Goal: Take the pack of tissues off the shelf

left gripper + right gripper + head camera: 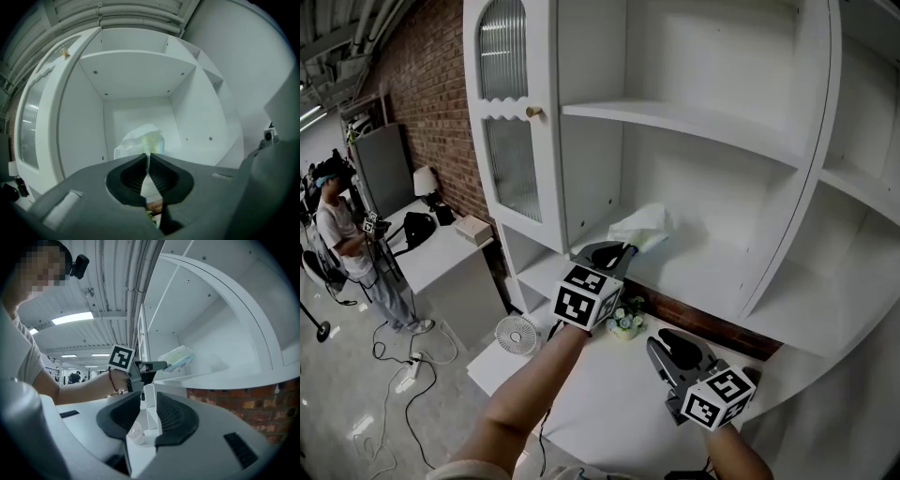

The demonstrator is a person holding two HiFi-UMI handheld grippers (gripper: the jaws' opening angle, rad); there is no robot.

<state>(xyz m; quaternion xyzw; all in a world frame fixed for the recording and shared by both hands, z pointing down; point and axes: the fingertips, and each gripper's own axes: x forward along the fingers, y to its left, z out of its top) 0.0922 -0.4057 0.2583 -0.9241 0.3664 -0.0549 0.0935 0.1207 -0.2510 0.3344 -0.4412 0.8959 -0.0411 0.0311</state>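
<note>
At centre frame, my left gripper (627, 249) clamps the pack of tissues (645, 225) at the front of the white shelf (703, 277), while my right gripper (664, 342) hangs lower right, jaws apart, empty.

You wear a white short-sleeved T-shirt (23, 357) and, at nine o'clock in the right gripper view, a thin red cord (110, 379) on your left wrist; your left gripper (628, 248) and right gripper (667, 345) are grey, each with black ribbed pads (173, 416) and a black-and-white marker cube (586, 297).
</note>
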